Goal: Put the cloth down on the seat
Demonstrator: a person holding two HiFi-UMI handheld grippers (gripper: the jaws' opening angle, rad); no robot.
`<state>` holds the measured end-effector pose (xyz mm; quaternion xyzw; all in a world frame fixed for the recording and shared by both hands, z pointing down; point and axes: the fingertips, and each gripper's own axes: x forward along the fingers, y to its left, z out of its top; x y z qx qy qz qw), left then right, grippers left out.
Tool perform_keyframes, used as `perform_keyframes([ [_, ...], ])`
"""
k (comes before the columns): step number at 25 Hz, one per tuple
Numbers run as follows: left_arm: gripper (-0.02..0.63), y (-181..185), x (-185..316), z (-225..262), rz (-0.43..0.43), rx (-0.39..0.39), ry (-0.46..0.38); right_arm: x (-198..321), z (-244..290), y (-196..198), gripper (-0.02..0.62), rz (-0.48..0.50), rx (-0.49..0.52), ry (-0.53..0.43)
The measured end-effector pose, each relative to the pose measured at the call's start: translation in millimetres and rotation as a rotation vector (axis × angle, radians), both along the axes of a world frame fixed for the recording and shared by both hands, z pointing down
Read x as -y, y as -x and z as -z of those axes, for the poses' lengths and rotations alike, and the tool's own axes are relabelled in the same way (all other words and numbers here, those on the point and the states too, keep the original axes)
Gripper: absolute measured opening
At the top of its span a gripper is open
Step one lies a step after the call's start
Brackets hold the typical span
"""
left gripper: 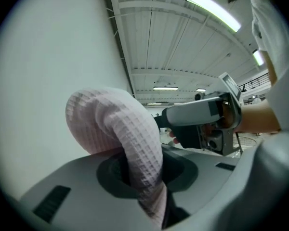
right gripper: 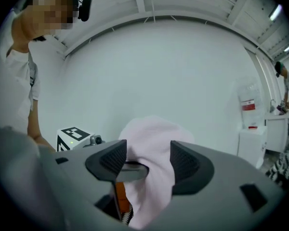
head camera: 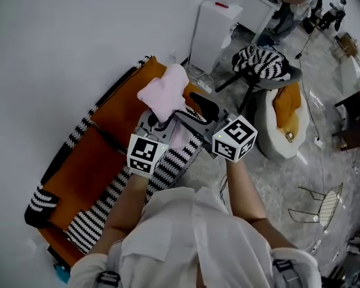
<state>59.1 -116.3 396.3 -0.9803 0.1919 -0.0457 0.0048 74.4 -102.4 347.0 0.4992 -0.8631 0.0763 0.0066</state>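
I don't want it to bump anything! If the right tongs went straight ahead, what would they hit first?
The pink cloth, sitting right between the right tongs' open jaws. Past it there is only the white wall, though how far is unclear.

cloth [head camera: 164,93]: 1 was there
grippers: 2, the left gripper [left gripper: 144,177] and the right gripper [right gripper: 148,161]
marker cubes [head camera: 145,153] [head camera: 234,138]: 2
orange seat [head camera: 90,167]: 1, at 9 o'clock
round chair [head camera: 273,143]: 1, at 2 o'clock
wire chair [head camera: 321,206]: 1, at 4 o'clock
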Motion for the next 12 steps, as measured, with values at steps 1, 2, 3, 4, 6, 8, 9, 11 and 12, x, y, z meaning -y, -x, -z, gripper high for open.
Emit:
perform_keyframes([
  [1, 0.106, -5, 3, -1, -0.046, 0.004, 0.0, 6, 1, -2, 0.272, 0.009, -0.014, 0.004],
  [2, 0.106, -10, 7, -2, -0.09, 0.008, 0.001, 13, 1, -5, 0.272, 0.016, -0.033, 0.008],
  [3, 0.106, -13, 11, -3, -0.126, 0.012, 0.001, 19, 2, -10, 0.272, 0.024, -0.057, 0.011],
  [4, 0.106, -16, 18, -3, -0.152, 0.02, -0.001, 27, 2, -15, 0.273, 0.032, -0.082, 0.014],
  [6, 0.106, -22, 30, -7, -0.194, 0.045, 0.0, 44, 1, -28, 0.276, 0.058, -0.132, 0.019],
  [8, 0.106, -31, 35, -13, -0.271, 0.072, 0.009, 59, 1, -38, 0.287, 0.126, -0.195, 0.012],
  [9, 0.106, -36, 36, -16, -0.322, 0.083, 0.011, 65, 1, -41, 0.296, 0.184, -0.228, 0.011],
  [11, 0.106, -47, 37, -21, -0.424, 0.105, 0.012, 78, -5, -44, 0.314, 0.327, -0.282, 0.046],
  [12, 0.106, -52, 39, -24, -0.468, 0.115, 0.017, 85, -11, -46, 0.322, 0.402, -0.306, 0.08],
])
